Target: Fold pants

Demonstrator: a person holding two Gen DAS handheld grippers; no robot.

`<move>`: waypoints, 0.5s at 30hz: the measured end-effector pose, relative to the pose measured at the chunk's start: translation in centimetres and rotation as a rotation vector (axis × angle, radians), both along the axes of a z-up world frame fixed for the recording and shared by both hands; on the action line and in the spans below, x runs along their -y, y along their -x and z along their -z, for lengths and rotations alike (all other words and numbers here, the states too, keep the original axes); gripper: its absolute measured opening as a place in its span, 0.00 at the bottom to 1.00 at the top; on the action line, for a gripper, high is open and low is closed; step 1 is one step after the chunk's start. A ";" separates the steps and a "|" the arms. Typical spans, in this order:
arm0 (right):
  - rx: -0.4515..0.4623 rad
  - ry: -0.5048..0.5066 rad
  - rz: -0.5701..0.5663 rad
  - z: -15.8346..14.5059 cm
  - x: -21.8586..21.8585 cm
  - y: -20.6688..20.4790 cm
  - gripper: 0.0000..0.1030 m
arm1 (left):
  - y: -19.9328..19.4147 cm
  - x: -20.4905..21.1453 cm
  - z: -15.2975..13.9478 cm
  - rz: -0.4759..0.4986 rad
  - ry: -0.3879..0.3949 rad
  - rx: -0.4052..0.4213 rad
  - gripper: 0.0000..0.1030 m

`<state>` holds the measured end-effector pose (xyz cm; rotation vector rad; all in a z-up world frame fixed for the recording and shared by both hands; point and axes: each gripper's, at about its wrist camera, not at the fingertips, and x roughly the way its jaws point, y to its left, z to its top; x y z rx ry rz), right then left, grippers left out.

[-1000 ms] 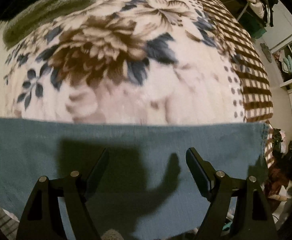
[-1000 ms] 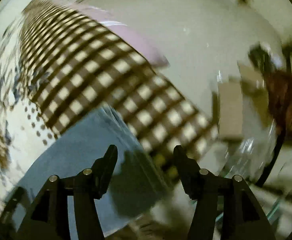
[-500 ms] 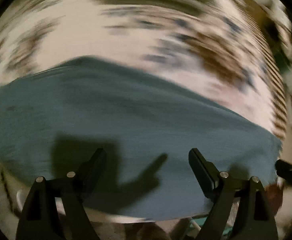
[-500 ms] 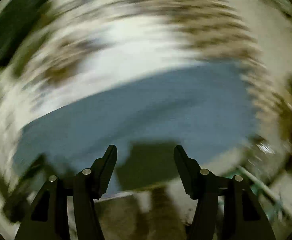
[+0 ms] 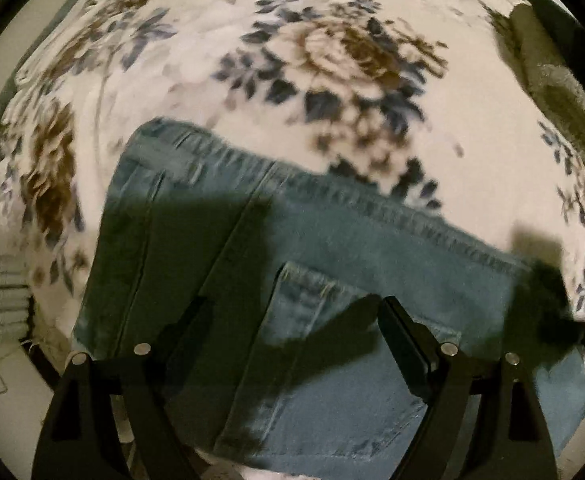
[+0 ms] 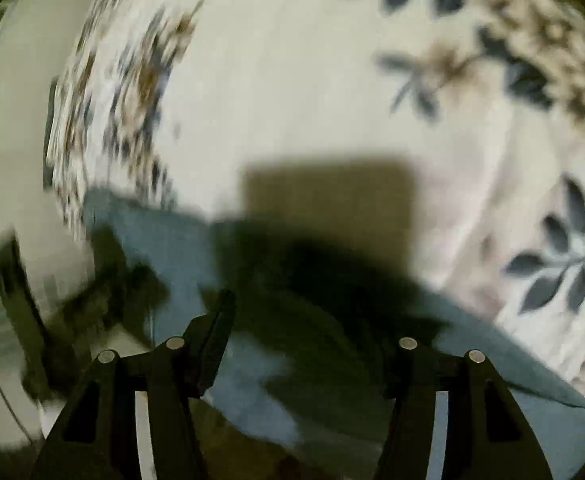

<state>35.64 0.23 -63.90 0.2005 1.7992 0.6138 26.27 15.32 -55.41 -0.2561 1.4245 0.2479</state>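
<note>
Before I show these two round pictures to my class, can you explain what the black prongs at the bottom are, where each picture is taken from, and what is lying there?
Each picture comes from a fisheye camera on a hand-held two-finger gripper, looking along its fingers; a person carries one in each hand. The black prongs are those fingers. The left gripper hangs over blue jeans, seen at the waistband with a back pocket showing, lying on a floral blanket. The right gripper looks at an edge of the same jeans on the blanket. Both sets of jaws stand open and hold nothing; the right ones have just been closing a little. The dark patches are shadows, and the pictures are blurred.
</note>
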 end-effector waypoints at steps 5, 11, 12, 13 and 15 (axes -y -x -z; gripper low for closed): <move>-0.002 -0.016 -0.057 0.0 -0.1 0.6 0.55 | -0.7 1.4 0.0 0.049 0.063 0.016 0.81; -0.053 -0.111 -0.008 3.1 -2.7 -2.5 0.53 | -1.3 3.8 0.8 0.098 0.063 0.000 0.81; -0.054 -0.119 -0.032 3.0 -3.1 -2.4 0.50 | -1.3 3.7 0.9 0.099 0.067 -0.002 0.82; -0.056 -0.121 -0.057 2.6 -3.0 -2.2 0.46 | -1.3 3.6 1.0 0.100 0.073 -0.003 0.81; -0.051 -0.129 -0.110 2.0 -2.6 -1.7 0.36 | -0.6 3.8 1.1 0.105 0.084 0.000 0.82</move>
